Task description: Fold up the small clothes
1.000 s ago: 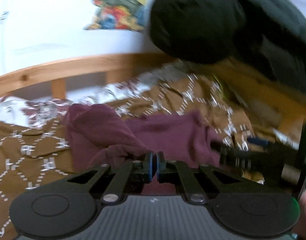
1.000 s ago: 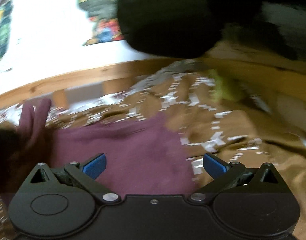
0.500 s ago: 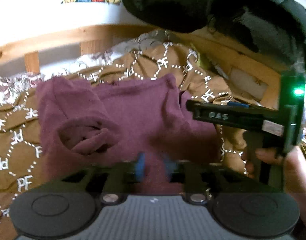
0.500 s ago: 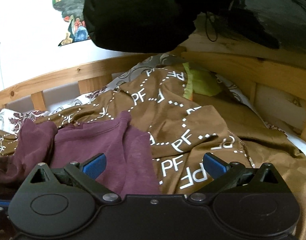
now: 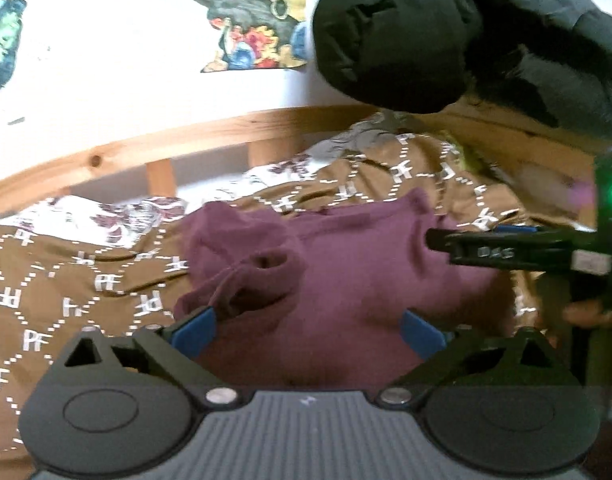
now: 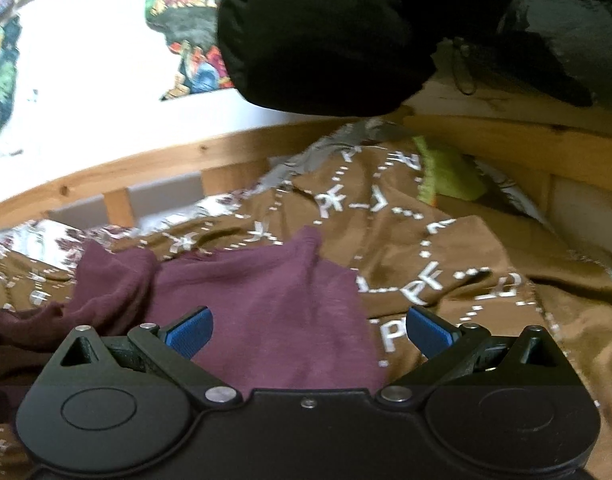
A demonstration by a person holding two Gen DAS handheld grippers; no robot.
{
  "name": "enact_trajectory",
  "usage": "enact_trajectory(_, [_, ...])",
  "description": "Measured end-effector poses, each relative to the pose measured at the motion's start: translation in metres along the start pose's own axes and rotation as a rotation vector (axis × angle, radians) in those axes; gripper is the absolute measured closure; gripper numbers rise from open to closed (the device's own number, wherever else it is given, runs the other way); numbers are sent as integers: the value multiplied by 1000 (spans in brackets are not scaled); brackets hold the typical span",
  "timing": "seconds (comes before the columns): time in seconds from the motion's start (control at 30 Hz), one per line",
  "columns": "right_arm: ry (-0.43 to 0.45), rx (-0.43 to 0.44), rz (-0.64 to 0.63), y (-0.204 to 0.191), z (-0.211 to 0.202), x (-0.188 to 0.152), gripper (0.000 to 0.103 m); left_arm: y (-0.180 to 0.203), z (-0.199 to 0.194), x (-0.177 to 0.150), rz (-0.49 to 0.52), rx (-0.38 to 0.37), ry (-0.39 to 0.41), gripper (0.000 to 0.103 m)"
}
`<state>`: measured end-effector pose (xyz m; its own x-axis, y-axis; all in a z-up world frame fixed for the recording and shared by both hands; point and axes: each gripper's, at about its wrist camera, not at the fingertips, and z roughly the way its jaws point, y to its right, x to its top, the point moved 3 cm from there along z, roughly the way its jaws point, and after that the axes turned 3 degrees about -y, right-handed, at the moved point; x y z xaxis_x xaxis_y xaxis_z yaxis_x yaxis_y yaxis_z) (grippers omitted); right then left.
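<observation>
Maroon knit, a small garment (image 5: 346, 280), lay crumpled at mid-frame on a brown bedspread (image 5: 66, 288) printed with white "PF" letters, one rolled cuff gaping toward the left of centre. The left gripper (image 5: 306, 330) had just been opening; its blue pads (image 5: 192, 330) stood spread wide over the cloth, pinching nothing. In the right wrist view the right gripper (image 6: 308, 330) was likewise spread, the garment's right edge lying between and below its pads, ungripped. A wooden bed rail (image 6: 146, 164) curved behind, and a black padded bundle (image 6: 318, 36) filled the upper right.
</observation>
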<state>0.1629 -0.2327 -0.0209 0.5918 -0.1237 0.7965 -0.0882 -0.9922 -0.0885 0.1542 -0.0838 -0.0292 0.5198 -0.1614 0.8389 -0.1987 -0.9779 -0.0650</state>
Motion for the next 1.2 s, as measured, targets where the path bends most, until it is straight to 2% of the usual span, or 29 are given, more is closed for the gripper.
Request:
enact_trajectory(0.13, [3,57,-14,-11,-1,-2,1,-6,3,-1,10,55,1,2])
enact_trajectory(0.27, [-13,72,-38,-18,3,-6,1,-16,-1,-5,-36,96,38,2])
enact_trajectory(0.33, [-20,81,-35,-18,4,-6,1,-21,0,-8,-55,110,31,1])
enact_trajectory(0.43, [-19,98,-23,-18,3,-6,1,-25,9,-13,-51,114,-14,1])
enact_trajectory(0.57, [-2,119,11,-19,-4,-4,1,-25,25,-16,12,100,-54,1])
enact_trajectory(0.67, [-8,163,51,-19,-6,0,1,-26,34,-15,33,93,-56,1])
enact_trajectory(0.8, [-100,224,117,-28,10,4,1,-32,39,-19,13,56,-77,1])
enact_trajectory(1.0, [-318,404,317,-54,53,11,1,-47,50,-27,-43,20,-139,1])
enact_trajectory(1.1, [-419,429,434,-66,76,14,1,-56,50,-27,-104,-15,-135,11])
enact_trajectory(1.17, [-433,470,486,-74,88,17,1,-60,50,-26,-123,-27,-140,21])
enact_trajectory(1.2, [-432,475,489,-79,92,19,1,-62,51,-26,-127,-29,-144,29])
